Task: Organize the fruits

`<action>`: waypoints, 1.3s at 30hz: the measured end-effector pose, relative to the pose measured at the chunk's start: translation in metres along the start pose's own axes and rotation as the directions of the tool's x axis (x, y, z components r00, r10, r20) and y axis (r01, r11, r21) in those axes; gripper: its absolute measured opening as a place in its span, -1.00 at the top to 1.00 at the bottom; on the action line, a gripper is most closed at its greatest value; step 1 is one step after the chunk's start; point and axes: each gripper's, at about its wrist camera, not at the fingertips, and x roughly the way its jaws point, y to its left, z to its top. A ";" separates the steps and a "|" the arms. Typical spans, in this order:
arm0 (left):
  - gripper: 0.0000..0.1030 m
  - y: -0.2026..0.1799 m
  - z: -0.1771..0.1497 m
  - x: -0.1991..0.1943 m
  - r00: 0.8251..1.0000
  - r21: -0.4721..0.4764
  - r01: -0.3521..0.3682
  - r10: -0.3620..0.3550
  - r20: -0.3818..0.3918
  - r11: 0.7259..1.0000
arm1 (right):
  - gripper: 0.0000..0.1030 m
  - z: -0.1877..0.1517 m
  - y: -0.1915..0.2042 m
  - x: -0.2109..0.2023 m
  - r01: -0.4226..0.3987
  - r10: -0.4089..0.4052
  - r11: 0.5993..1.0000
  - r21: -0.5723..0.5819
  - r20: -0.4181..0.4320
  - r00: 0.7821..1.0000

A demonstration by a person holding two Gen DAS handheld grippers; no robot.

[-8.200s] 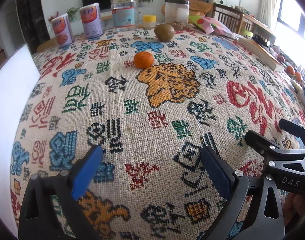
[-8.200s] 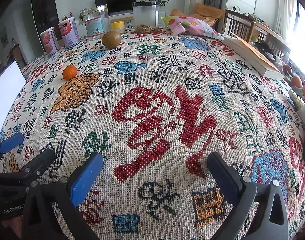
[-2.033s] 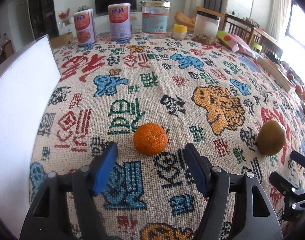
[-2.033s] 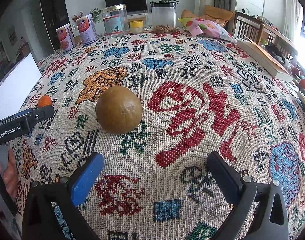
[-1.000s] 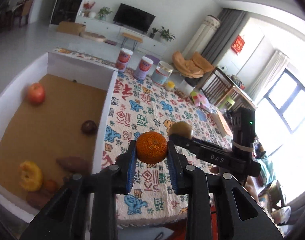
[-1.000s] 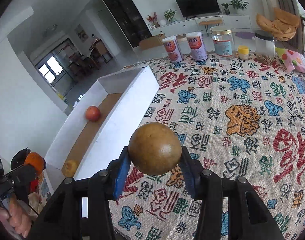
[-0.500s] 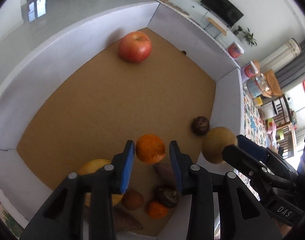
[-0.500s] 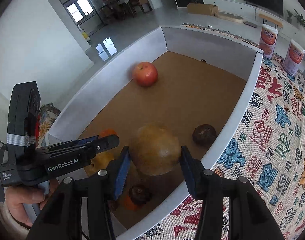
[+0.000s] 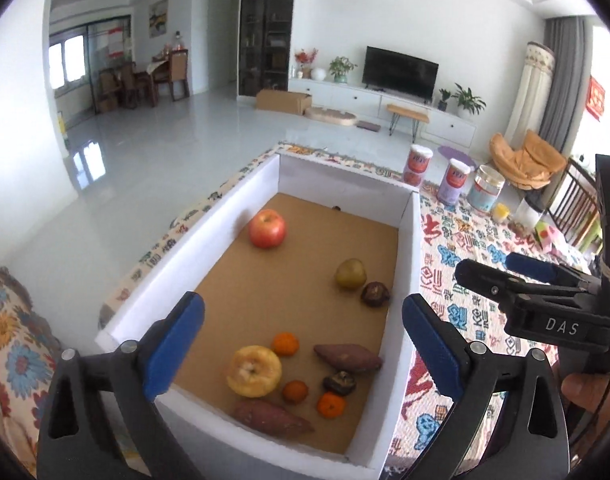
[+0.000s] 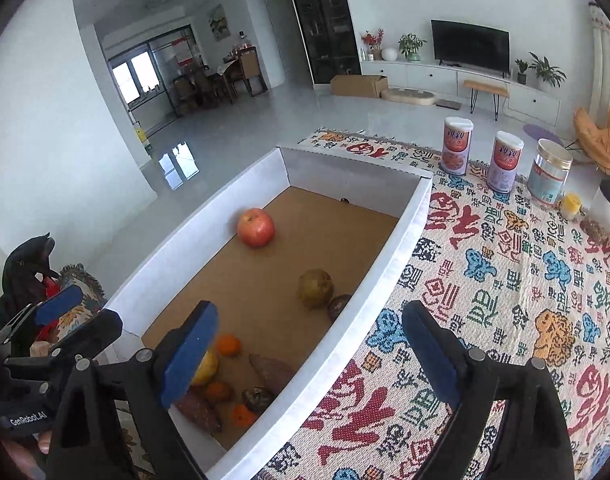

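— Where's the fruit?

— All in the box [image 9: 409,248], the white one with the brown floor, sitting at the bench edge. The brown fruit [image 9: 350,273] lies by the right wall, touching a dark little one [image 9: 375,293]. The orange [image 9: 285,343] sits nearer us, just beside a yellow fruit [image 9: 254,370].

— And the rest of the box?

— A red apple [image 9: 267,228] far back on the left, well apart from the others. At the near end: two sweet potatoes [image 9: 348,357], two more small oranges [image 9: 331,404] and another dark lump [image 9: 339,383].

— Do both cameras show all that?

— No. The left wrist view looks straight down the box and takes in the whole near cluster. From the right wrist the yellow fruit is half hidden behind a blue pad [image 10: 189,354], and the near wall cuts off part of the pile. That view gives more of the patterned cloth [image 10: 505,300] and the three tins [image 10: 505,162] at the back.

— The claws?

— Both have just been opening, and both stand wide with nothing between the pads. The left claw [image 9: 303,346] hangs over the box's near end. The right claw [image 10: 309,354] hangs over the box's right wall, half above the cloth. Each shows at the edge of the other's view, a hand [image 9: 585,388] beneath it.
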 end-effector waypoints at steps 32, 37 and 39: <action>-0.94 0.060 -0.028 0.044 0.956 0.026 -0.255 0.256 -0.141 0.967 | -0.99 -0.046 0.071 0.001 0.109 -0.116 0.992 -0.063 -0.133 0.984; -0.94 0.063 -0.027 0.046 0.956 0.021 -0.256 0.256 -0.145 0.966 | -0.99 -0.047 0.074 0.006 0.113 -0.122 0.991 -0.067 -0.144 0.982; -0.94 0.064 -0.027 0.047 0.956 0.017 -0.255 0.254 -0.147 0.967 | -0.99 -0.046 0.074 0.007 0.116 -0.125 0.991 -0.069 -0.144 0.982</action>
